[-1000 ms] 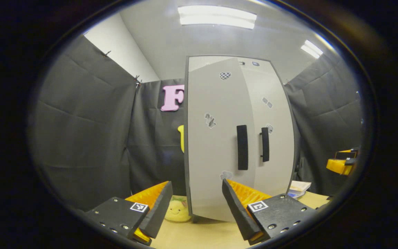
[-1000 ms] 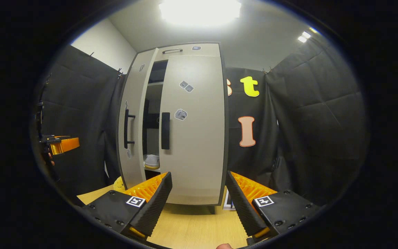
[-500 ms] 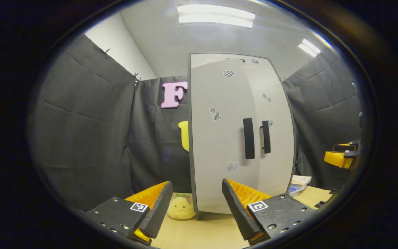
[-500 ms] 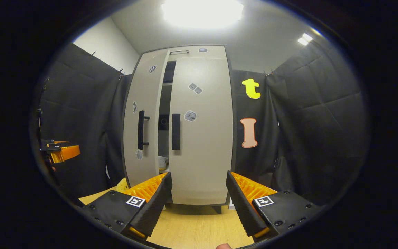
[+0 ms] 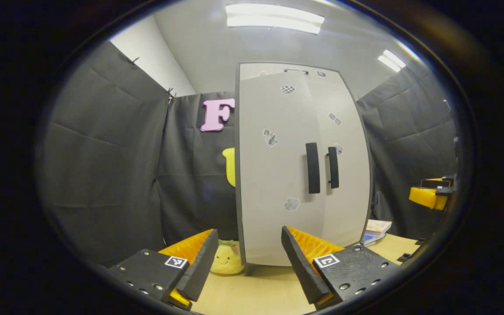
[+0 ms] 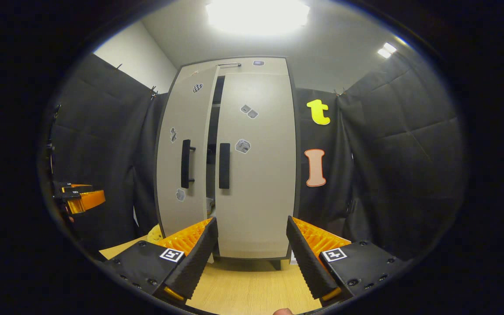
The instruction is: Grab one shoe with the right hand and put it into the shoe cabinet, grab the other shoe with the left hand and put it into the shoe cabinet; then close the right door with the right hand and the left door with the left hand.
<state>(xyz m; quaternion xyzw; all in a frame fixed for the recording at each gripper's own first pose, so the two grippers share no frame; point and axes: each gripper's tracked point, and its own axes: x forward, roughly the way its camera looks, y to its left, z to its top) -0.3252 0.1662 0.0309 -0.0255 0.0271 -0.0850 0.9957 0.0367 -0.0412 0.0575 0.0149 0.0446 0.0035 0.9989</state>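
On the wooden table (image 6: 252, 284) stands the shoe cabinet (image 6: 256, 63). Its right door (image 6: 256, 175) sits flush with the frame. Its left door (image 6: 186, 109) stands slightly ajar, with a narrow dark gap between the two doors. One shoe (image 6: 209, 204) shows partly through the gap, low inside the cabinet. The right gripper (image 6: 252, 253) is held in front of the cabinet with fingers apart and empty. The left gripper (image 5: 247, 262) likewise has fingers apart and empty, clear of the left door. A yellow plush toy (image 5: 224, 260) lies beside the cabinet's base.
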